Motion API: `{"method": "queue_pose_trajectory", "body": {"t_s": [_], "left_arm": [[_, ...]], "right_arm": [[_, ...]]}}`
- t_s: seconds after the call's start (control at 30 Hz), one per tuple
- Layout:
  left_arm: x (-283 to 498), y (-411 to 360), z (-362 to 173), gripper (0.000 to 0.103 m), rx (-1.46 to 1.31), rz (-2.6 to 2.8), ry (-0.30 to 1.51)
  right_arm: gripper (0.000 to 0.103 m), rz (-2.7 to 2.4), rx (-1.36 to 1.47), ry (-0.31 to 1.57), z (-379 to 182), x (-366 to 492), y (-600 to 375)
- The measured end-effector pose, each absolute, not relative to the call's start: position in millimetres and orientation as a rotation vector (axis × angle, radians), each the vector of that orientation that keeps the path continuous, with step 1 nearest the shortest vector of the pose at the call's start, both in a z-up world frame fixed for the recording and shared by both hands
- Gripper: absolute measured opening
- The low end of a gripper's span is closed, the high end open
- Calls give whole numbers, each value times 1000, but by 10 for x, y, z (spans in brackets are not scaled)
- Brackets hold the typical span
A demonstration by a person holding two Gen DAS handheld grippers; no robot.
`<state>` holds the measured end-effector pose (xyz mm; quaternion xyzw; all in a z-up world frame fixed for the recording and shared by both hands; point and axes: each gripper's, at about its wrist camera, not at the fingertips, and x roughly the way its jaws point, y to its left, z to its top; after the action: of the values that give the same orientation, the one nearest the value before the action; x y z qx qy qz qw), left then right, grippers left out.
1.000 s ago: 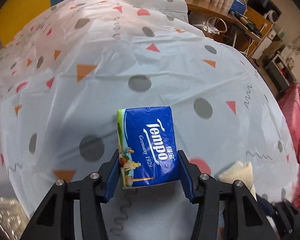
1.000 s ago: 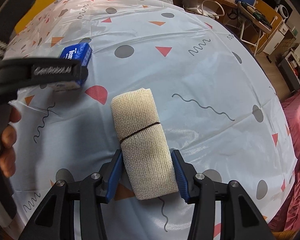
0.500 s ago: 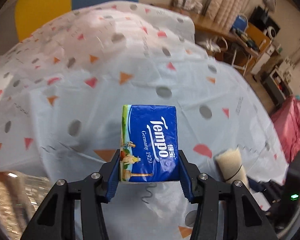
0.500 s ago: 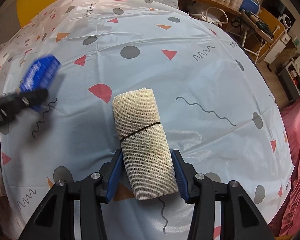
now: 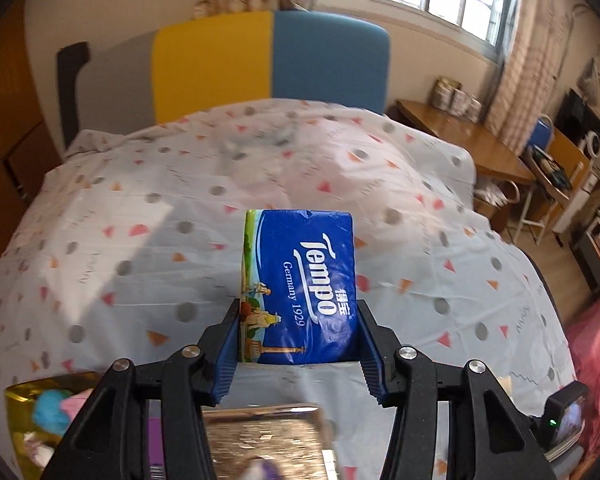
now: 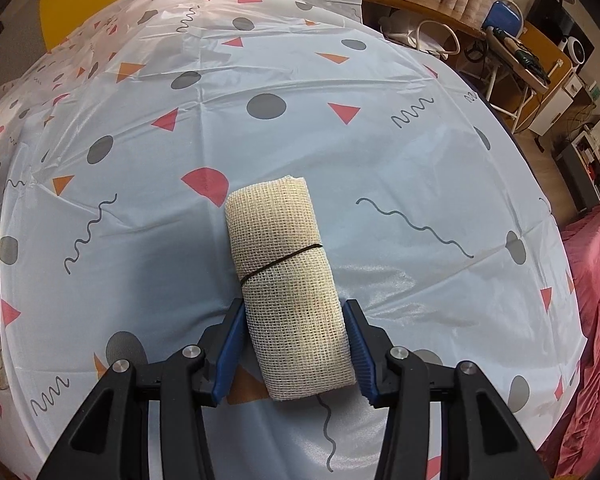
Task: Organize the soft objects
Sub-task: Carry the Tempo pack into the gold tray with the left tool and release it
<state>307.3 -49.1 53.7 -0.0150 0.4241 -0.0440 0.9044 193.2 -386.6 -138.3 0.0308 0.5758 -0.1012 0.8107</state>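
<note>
Two claws: left [image 5: 298, 336] grips tissue pack [image 5: 298, 284], right [image 6: 294, 346] grips gauze roll [image 6: 286, 284].

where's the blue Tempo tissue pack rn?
Left wrist view, centre: blue Tempo tissue pack clamped in the left gripper, raised above the patterned tablecloth.

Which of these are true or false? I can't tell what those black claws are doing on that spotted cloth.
1. The left gripper holds a blue tissue pack. True.
2. The tissue pack lies flat on the tablecloth. False: it is lifted clear of it.
3. The right gripper straddles a gauze roll. True.
4. The gauze roll is bound with a red ribbon. False: a thin dark band circles it.
5. A golden container sits below the left gripper. True.
</note>
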Motion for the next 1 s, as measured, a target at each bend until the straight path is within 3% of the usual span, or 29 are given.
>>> {"method": "queue_pose_trajectory", "body": {"t_s": [0.6,1.0], "left_arm": [[2012,1570,786,53,-170,113,734],[966,2265,75,53,-268,206,779]], "right_arm": [[48,-225,-2,1219,-1378,1907,-3743],[47,-234,-69,1206,-1369,1885,-3648]]}}
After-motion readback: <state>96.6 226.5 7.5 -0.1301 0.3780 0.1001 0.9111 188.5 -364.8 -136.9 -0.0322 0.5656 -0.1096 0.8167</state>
